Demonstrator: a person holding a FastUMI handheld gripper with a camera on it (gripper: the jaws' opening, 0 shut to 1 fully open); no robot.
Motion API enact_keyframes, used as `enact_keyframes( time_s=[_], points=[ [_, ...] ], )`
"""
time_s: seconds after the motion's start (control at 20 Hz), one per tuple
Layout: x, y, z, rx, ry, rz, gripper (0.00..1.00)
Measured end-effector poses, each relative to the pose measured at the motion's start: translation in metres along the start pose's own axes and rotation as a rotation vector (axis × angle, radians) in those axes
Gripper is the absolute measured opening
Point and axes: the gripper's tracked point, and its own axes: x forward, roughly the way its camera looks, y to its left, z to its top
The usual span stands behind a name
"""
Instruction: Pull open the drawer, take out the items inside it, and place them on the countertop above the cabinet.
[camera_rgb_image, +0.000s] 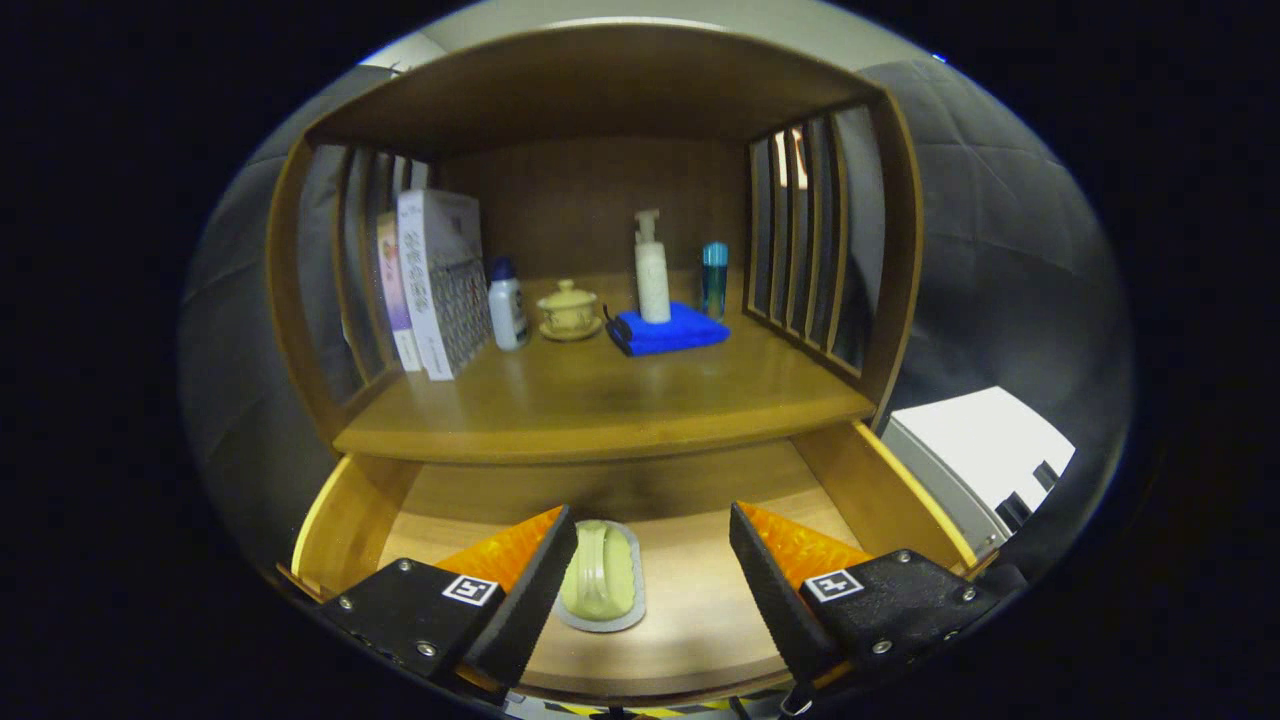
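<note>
With the drawer (690, 600) open, the gripper (650, 570) is hanging released over the soap (598, 580) near its front edge, needing to descend and clench.

The claw (652, 575) hung with its two fingers (535, 590) spread wide apart, angled downward, pressing on nothing, both pads facing each other.

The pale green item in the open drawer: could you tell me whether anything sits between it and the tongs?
Nothing visible does. The pale green item lies on the bare drawer floor, between the open tongs and close to one finger. The countertop above has free space in front.
</note>
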Motion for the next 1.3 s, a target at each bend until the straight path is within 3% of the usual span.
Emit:
enact_keyframes(
  time_s=[0.45,0.85,1.15,1.25,1.3],
  points=[
    [0.046,0.02,-0.044,-0.111,0.253,-0.026,0.95],
    [0.052,0.026,-0.059,-0.142,0.304,-0.023,0.78],
    [0.056,0.033,-0.073,-0.171,0.329,0.004,0.55],
    [0.056,0.042,-0.08,-0.184,0.331,0.033,0.44],
    [0.056,0.044,-0.078,-0.195,0.316,0.036,0.31]
  ],
)
